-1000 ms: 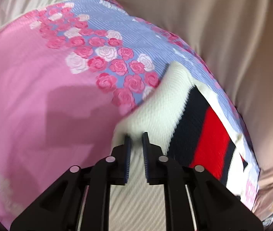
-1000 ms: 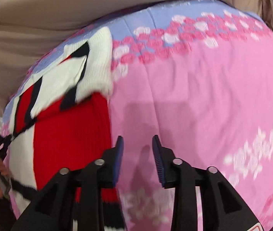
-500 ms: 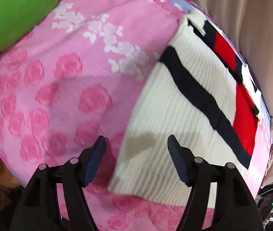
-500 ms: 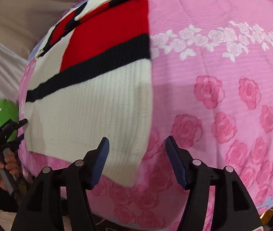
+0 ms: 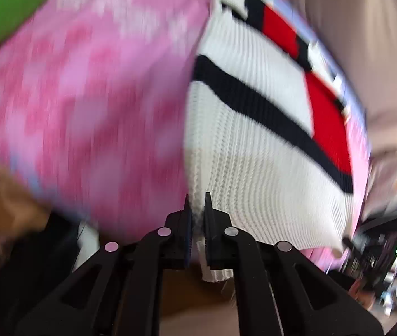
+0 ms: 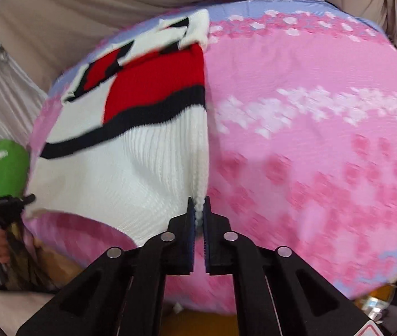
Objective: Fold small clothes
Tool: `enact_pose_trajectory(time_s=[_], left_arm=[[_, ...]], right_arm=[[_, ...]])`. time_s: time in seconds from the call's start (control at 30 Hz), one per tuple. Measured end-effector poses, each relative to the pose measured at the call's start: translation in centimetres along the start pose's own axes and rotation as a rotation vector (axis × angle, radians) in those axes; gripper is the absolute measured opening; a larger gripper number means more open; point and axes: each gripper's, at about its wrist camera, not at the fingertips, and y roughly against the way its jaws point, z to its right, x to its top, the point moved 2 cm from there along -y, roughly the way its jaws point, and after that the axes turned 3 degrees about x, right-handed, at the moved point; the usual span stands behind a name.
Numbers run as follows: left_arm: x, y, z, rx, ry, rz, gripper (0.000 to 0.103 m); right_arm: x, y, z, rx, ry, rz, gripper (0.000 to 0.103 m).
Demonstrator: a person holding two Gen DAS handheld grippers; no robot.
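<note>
Your left gripper (image 5: 197,210) and right gripper (image 6: 199,212) each pinch the white, red and black ribbed knit sweater (image 6: 148,151) hem over the pink rose-print bedspread (image 6: 310,140); no legible writing.

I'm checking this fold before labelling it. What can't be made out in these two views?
- Left wrist view: motion blur smears the pink floral sheet; its pattern is unreadable.
- Both views: the sweater hem corners vanish between the left gripper and right gripper pads.
- Right wrist view: the sweater's far sleeves are blurred and bunched, layout unclear.
</note>
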Motion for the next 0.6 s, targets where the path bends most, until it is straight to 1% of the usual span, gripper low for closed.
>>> enact_pose_trajectory(time_s=[0.03, 0.07, 0.1, 0.13, 0.17, 0.2, 0.23, 0.27, 0.3, 0.33, 0.37, 0.4, 0.43, 0.47, 0.53, 0.57, 0.6], left_arm=[[-2.1, -0.5, -0.1, 0.012, -0.014, -0.054, 0.006], [-3.6, -0.8, -0.3, 0.018, -0.018, -0.092, 0.006], [-6.1, -1.1, -0.7, 0.026, -0.018, -0.154, 0.006], [-7.4, -1.0, -0.9, 0.034, -0.014, -0.179, 0.006], [-8.1, -0.6, -1.1, 0.035, -0.005, -0.187, 0.006], [-8.4, 0.3, -1.0, 0.028, 0.005, -0.177, 0.006], [-7.9, 1.3, -0.6, 0.020, 0.004, -0.145, 0.006], [-6.6, 2.2, 0.2, 0.007, -0.004, -0.100, 0.006], [-4.5, 3.2, 1.2, -0.018, -0.013, -0.036, 0.006], [-2.4, 3.8, 2.3, -0.048, -0.026, 0.024, 0.006], [0.7, 4.5, 3.8, -0.086, -0.058, 0.114, 0.006], [2.5, 5.0, 4.5, -0.090, -0.071, 0.171, 0.006], [4.9, 5.0, 5.2, -0.100, -0.073, 0.233, 0.006], [7.9, 4.5, 6.1, -0.111, -0.069, 0.297, 0.006], [12.2, 2.5, 7.2, -0.057, -0.059, 0.369, 0.007], [14.3, 0.8, 7.6, -0.034, -0.043, 0.378, 0.009], [15.4, 0.1, 7.3, -0.016, -0.026, 0.381, 0.011]], right_arm=[[-1.8, 0.1, 0.8, -0.022, 0.006, -0.069, 0.003], [-3.3, -0.1, 1.2, -0.040, 0.020, -0.124, 0.003], [-5.1, -0.3, 1.5, -0.061, 0.042, -0.186, 0.003], [-6.9, -0.5, 1.8, -0.077, 0.062, -0.251, 0.003], [-9.0, -0.7, 2.1, -0.076, 0.065, -0.326, 0.003], [-10.3, -0.6, 2.3, -0.065, 0.057, -0.373, 0.003], [-10.9, 0.0, 2.1, -0.043, 0.049, -0.395, 0.003], [-10.3, 0.5, 1.7, -0.023, 0.049, -0.381, 0.003], [-8.9, 1.2, 1.2, -0.001, 0.051, -0.335, 0.003], [-6.0, 2.1, 0.8, 0.031, 0.042, -0.249, 0.003], [-3.1, 2.7, 0.6, 0.063, 0.032, -0.164, 0.003], [-0.9, 3.2, 0.8, 0.083, 0.027, -0.095, 0.003], [2.7, 3.2, 0.9, 0.103, 0.013, 0.003, 0.003], [4.9, 2.8, 1.2, 0.118, -0.005, 0.061, 0.003], [9.4, 0.8, 2.2, 0.141, -0.066, 0.158, 0.003], [11.8, -1.1, 2.9, 0.168, -0.125, 0.186, 0.003], [13.5, -3.1, 3.2, 0.201, -0.165, 0.190, 0.003]])
